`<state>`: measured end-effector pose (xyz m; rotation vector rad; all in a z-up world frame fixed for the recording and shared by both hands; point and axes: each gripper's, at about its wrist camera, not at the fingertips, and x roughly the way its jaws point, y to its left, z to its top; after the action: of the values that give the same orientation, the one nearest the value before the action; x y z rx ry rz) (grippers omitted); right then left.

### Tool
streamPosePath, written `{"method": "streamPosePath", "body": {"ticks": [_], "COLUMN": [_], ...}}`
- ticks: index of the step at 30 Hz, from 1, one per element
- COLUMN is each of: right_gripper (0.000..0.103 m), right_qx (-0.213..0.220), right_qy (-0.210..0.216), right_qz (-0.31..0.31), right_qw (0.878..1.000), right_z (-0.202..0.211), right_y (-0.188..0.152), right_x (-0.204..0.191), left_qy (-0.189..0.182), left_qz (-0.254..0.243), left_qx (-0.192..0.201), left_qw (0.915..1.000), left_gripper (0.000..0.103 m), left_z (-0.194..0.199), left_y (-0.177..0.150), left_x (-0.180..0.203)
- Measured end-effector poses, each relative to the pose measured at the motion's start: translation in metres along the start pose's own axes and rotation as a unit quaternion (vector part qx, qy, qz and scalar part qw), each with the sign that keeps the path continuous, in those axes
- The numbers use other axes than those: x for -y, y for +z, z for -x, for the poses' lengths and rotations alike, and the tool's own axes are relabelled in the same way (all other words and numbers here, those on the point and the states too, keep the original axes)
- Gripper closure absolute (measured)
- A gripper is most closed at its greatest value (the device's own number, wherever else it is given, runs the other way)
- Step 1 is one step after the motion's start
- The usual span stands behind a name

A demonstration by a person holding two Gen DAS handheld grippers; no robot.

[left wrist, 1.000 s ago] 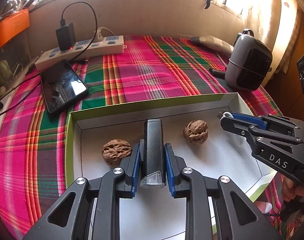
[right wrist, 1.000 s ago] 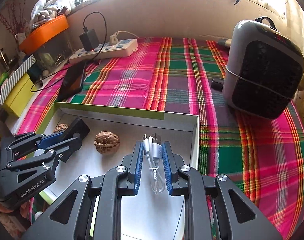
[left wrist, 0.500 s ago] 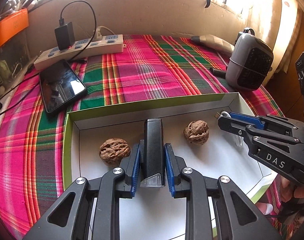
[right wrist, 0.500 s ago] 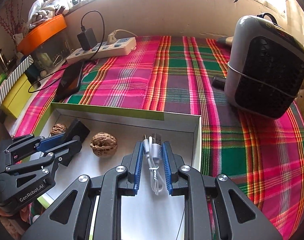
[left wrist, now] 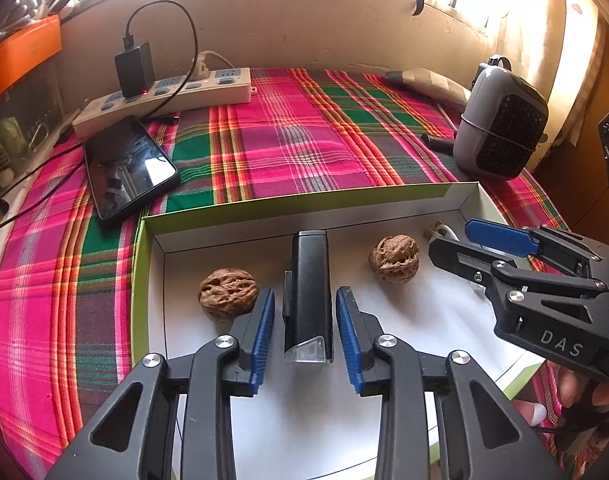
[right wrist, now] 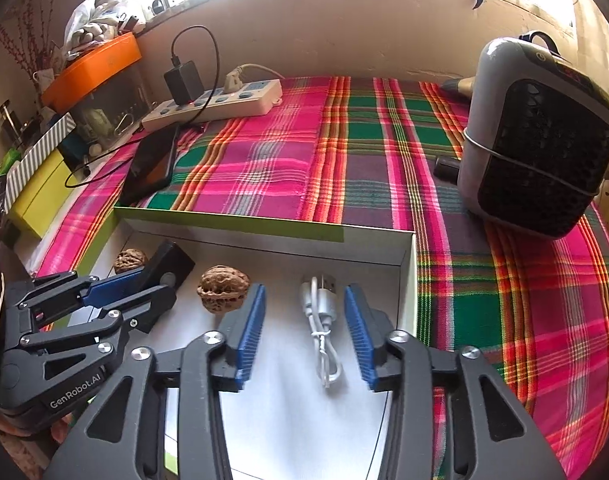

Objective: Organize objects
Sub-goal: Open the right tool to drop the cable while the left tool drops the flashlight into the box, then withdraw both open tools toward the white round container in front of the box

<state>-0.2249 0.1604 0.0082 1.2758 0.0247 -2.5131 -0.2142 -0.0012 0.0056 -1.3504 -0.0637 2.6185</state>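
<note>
Box sits on the plaid cloth. Inside it, left gripper has just spread its jaws, black flashlight lying loose between. Right gripper has just opened too, white cable between, untouched. Two walnuts nearby.

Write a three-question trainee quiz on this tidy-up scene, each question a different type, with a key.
1. True or false: the left gripper is clamped on the black device.
2. How many walnuts lie in the box?
3. What lies between the right gripper's jaws? A) white cable B) phone C) walnut

Key:
1. False: the jaws have just been opening, and the pads stand clear of it.
2. Two: left walnut, right walnut.
3. A, the white cable, released.
</note>
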Motion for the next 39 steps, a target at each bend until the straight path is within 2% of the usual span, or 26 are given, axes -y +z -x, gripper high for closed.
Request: {"method": "streamPosePath", "body": {"ticks": [15, 39], "right_gripper": [0.052, 0.052], "right_qx": [0.019, 0.066], "right_qy": [0.009, 0.007], "right_qz": [-0.016, -0.02], "right_qw": [1.0, 0.998], "right_z": [0.029, 0.088], "right_y": [-0.011, -0.057], "right_x": [-0.004, -0.024], "left_qy": [-0.008, -0.008], "left_qz": [0.0, -0.003], "left_qx": [0.027, 0.071], "left_qw": [0.9996, 0.9974], "left_gripper": [0.07, 0.07], "left_z": [0.037, 0.101], "left_y": [-0.011, -0.062], "left_x": [0.003, 0.001]}}
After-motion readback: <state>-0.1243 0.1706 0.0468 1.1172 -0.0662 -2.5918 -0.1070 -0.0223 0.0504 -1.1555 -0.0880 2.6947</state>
